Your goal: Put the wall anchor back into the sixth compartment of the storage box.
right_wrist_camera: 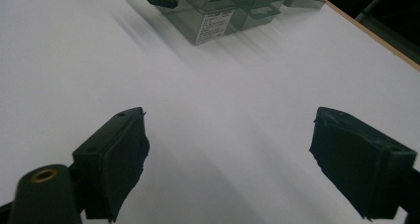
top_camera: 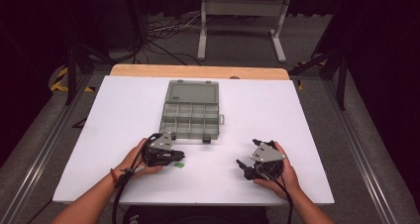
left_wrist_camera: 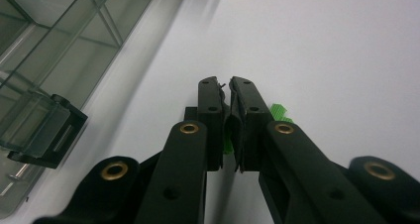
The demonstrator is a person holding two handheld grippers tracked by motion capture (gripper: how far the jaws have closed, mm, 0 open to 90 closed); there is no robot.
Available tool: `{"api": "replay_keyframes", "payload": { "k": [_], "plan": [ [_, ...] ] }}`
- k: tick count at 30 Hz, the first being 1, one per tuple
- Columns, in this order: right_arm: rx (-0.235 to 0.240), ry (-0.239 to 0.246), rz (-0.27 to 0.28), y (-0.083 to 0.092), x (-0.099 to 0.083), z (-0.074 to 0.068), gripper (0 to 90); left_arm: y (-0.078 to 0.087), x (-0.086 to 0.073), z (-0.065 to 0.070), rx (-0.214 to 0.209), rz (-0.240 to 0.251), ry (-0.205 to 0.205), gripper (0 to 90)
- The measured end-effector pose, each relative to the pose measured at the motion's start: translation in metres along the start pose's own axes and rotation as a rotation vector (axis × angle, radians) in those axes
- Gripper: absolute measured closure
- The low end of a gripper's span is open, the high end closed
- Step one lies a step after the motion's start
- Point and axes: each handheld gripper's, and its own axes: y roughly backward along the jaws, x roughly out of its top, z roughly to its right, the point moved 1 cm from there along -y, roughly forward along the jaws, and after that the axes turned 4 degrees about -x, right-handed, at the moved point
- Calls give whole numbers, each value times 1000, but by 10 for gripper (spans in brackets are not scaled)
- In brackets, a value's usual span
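White table top with a clear grey compartment box lying open near the middle. The left gripper has its jaws pinched nearly together on a small green piece down on the table, just in front of the box. The right gripper sits well apart with jaws spread wide, nothing between them.
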Motion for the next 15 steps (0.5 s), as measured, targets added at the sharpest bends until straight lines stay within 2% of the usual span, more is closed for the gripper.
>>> {"api": "replay_keyframes", "payload": {
  "k": [10, 15],
  "plan": [
    [-9, -4, 16, 6, -1, 1, 148, 2, 1, 0, 30, 3, -15, 843],
    [-10, 4, 17, 7, -1, 0, 148, 7, 1, 0, 54, 29, -10, 843]
  ]
}}
